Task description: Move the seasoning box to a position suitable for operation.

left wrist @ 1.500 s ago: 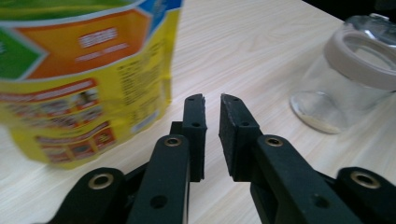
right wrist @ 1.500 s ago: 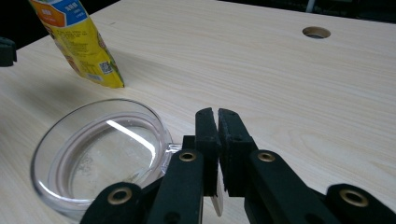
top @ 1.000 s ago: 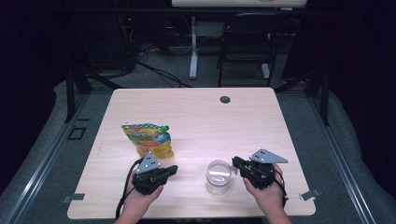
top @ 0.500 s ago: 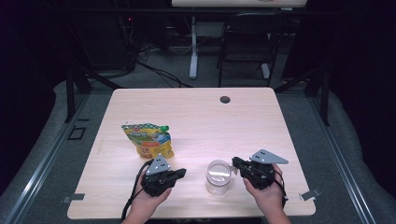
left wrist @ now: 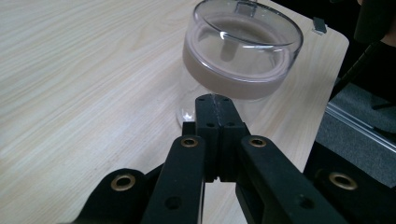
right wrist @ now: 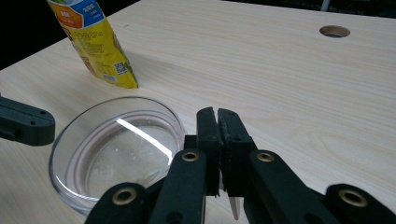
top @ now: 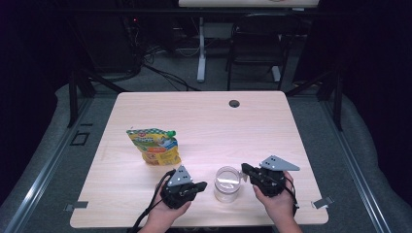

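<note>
Clear jar (top: 227,183) (lid on) between left gripper (top: 199,186), jaws closed and empty, and right gripper (top: 244,169), just closed empty, yellow pouch (top: 153,145) behind.

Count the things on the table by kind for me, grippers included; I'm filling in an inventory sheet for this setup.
Clear jar: 1
Yellow snack pouch: 1
Handheld grippers: 2, the left gripper and the right gripper, both shut with nothing between the jaws
Total: 4
</note>
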Demonstrator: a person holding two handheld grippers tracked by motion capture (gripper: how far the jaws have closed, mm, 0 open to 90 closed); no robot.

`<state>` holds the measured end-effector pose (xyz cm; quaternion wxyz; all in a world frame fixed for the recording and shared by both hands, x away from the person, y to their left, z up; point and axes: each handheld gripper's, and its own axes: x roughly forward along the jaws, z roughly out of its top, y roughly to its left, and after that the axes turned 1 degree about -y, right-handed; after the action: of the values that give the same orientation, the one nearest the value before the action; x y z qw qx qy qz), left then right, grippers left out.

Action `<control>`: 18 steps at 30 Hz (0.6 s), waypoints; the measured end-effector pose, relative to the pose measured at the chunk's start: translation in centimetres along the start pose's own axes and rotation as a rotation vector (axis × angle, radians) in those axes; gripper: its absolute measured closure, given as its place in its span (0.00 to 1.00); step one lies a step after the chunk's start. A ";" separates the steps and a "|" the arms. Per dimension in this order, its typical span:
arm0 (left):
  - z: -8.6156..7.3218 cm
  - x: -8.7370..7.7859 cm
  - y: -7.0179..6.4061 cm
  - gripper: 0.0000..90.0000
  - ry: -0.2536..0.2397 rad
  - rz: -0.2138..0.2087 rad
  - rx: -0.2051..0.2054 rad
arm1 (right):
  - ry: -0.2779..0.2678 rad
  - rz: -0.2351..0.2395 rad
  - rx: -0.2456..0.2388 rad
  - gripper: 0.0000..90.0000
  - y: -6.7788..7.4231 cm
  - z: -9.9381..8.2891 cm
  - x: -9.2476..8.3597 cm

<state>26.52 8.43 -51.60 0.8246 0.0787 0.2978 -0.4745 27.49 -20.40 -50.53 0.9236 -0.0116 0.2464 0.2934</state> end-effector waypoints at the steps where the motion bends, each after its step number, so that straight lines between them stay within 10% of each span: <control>1: 0.1 0.2 -0.1 1.00 0.001 -0.002 0.002 | 0.000 0.000 0.000 0.98 0.0 0.0 0.0; 18: 0.6 1.8 -0.8 1.00 0.038 -0.034 0.011 | -0.009 -0.001 0.002 0.98 0.0 -0.2 -0.1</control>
<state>26.76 6.49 -52.02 0.8102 0.0873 0.3119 -0.4885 27.35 -20.50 -50.64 0.9248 -0.0095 0.2426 0.2929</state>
